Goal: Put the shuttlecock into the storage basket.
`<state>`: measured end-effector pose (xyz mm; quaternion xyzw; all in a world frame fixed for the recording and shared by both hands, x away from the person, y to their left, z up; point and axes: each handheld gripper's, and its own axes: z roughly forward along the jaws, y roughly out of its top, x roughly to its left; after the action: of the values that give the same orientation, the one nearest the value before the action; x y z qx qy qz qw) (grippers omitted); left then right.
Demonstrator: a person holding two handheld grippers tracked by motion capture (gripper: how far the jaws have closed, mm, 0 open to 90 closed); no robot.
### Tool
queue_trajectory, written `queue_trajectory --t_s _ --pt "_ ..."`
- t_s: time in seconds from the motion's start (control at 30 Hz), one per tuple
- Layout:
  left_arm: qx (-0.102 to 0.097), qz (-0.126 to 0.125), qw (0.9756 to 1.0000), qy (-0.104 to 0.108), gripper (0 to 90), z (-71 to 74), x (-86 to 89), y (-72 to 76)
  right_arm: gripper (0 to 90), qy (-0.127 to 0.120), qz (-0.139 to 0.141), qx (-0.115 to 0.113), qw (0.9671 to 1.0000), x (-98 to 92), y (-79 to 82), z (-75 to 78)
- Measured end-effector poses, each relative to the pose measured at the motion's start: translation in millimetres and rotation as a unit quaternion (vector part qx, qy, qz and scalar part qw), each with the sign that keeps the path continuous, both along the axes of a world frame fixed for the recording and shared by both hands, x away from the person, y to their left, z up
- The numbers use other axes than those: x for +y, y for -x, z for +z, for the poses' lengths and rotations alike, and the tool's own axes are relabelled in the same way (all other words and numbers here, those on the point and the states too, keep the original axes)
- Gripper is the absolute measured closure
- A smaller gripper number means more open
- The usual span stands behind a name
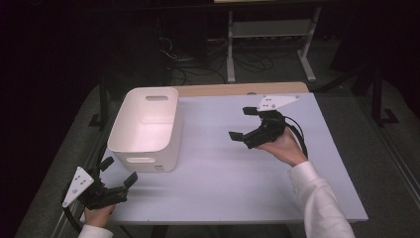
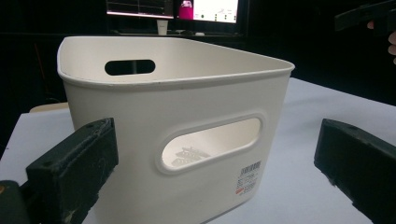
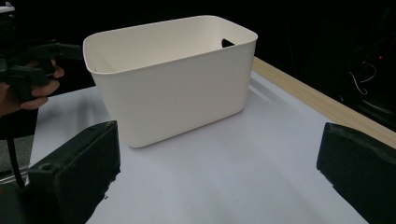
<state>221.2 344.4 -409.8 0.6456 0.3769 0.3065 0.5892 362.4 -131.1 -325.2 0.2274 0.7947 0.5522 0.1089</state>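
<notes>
A white plastic bin (image 1: 146, 126) with handle cut-outs stands on the left half of the white table (image 1: 233, 168); its inside looks bare. My left gripper (image 1: 119, 171) sits at the table's front left corner, open, facing the bin's near end (image 2: 187, 140) with nothing between its jaws. My right gripper (image 1: 242, 123) hovers over the table right of the bin, open, aimed at the bin's long side (image 3: 173, 88). In the right gripper view the other hand and its gripper (image 3: 28, 74) show past the bin at far left.
A wooden strip (image 1: 237, 89) runs along the table's far edge. Beyond it stand a white metal frame (image 1: 270, 44) and tangled cables (image 1: 198, 62) on the dark floor. Monitors (image 2: 187, 9) glow behind the bin in the left gripper view.
</notes>
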Motion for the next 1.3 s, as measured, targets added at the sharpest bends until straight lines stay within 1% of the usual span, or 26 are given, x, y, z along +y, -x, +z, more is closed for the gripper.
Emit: queue_trajectory --t_s 0.03,0.27,0.73,0.87,0.9,0.93,1.23,1.27,1.3 --pt "0.0 0.0 1.0 -0.003 0.0 0.1 0.2 0.0 0.0 0.0 0.0 0.0 1.0 -1.8 0.4 -1.0" --pt "0.001 0.001 1.0 -0.002 0.0 0.2 0.1 0.1 0.0 -0.005 -0.011 0.0 0.9999 -12.8 4.5 -6.0" --pt "0.0 0.001 1.0 0.0 0.0 -0.1 0.0 -0.3 0.0 -0.014 -0.035 0.0 0.9993 -35.8 16.3 -21.3" --pt "0.0 0.001 1.0 -0.001 0.0 0.0 0.0 -0.2 0.0 -0.015 -0.04 0.004 0.9991 -40.3 18.4 -24.9" --pt "0.0 0.001 1.0 -0.001 0.0 0.0 0.0 -0.2 0.0 -0.016 -0.039 -0.001 0.9991 -41.6 18.5 -25.8" --pt "0.0 0.001 1.0 -0.001 0.0 0.0 0.0 -0.2 0.0 -0.019 -0.041 0.003 0.999 -42.2 19.5 -26.3" --pt "0.0 0.001 1.0 0.0 0.0 0.0 0.3 -0.2 0.0 -0.023 -0.047 0.0 0.9986 -50.1 24.1 -32.2" --pt "0.0 0.001 1.0 0.003 0.0 -0.1 -0.1 -0.2 0.0 -0.021 -0.049 0.003 0.9986 -51.1 24.9 -32.6" --pt "0.0 0.001 1.0 0.001 0.0 -0.1 0.1 -0.2 0.0 -0.021 -0.05 0.004 0.9985 -52.0 25.7 -33.2"
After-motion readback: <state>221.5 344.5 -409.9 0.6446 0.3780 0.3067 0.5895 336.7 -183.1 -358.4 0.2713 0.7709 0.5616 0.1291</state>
